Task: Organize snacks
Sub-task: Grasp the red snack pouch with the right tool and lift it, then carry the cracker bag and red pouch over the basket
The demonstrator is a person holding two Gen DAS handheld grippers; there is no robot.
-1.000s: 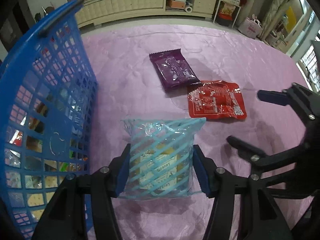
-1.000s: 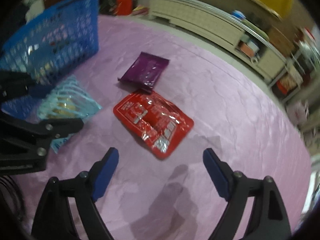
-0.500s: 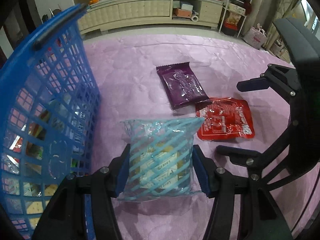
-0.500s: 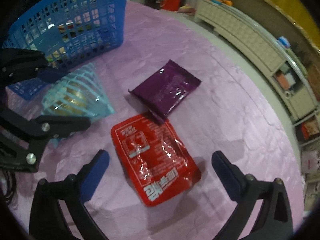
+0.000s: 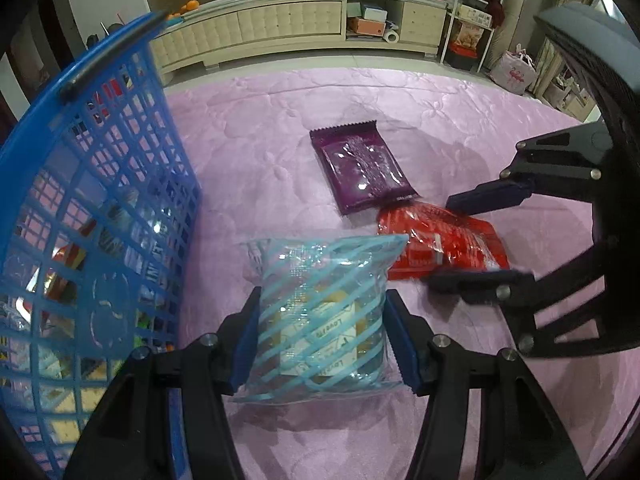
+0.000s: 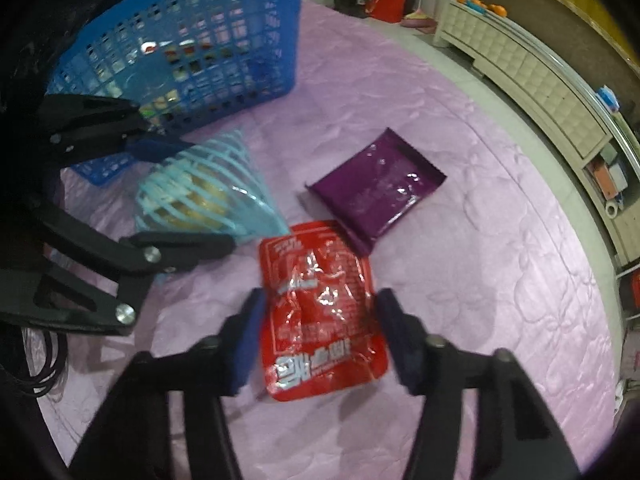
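A: What is shown in the left wrist view?

B: A clear packet with pale blue stripes [image 5: 320,320] is seen clamped between the left gripper [image 5: 322,340] fingers, beside the blue basket [image 5: 92,208], over a pink quilted bed cover [image 5: 248,152]. "Love" can be read on an inner wrapper.

A: And in the right wrist view?

B: A crinkled red pouch [image 6: 320,312] lies between the right gripper [image 6: 318,332] fingers, which have just been closing and appear pressed on its edges. White characters are printed on it, unreadable. A glossy purple packet [image 6: 376,188] lies just beyond, touching it.
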